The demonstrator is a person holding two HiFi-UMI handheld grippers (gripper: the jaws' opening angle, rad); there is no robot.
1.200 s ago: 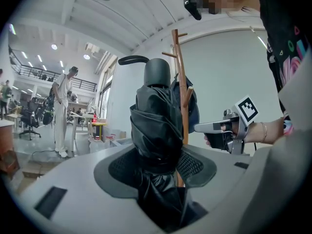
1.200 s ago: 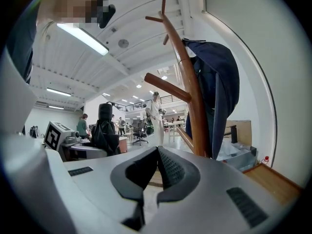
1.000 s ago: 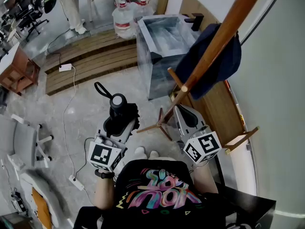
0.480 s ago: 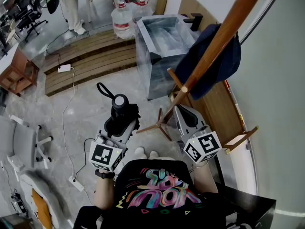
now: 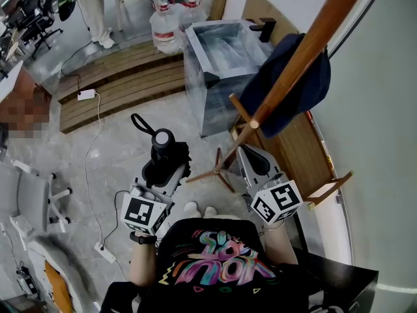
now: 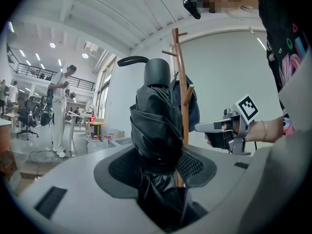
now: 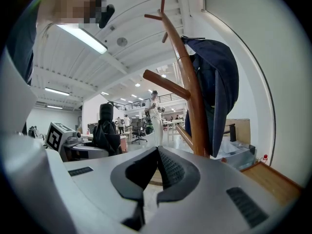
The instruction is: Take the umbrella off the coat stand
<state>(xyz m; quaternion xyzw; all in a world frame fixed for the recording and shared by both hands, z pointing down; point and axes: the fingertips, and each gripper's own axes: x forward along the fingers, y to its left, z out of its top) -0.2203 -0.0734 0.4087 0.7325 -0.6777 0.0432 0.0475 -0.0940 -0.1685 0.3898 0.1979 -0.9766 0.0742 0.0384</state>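
A black folded umbrella stands upright between the jaws of my left gripper, which is shut on its bunched fabric. Its round handle and strap loop stick up above the jaws. In the left gripper view the umbrella fills the left gripper, clear of the wooden coat stand behind it. My right gripper hangs beside the coat stand near its lower pegs. Nothing is between the touching pads of the right gripper. A navy garment hangs on the stand.
A glass-sided tank stands just beyond the coat stand's base, with water bottles behind it. Wooden planks and a cable with a power strip lie on the floor to the left. White chairs stand at far left.
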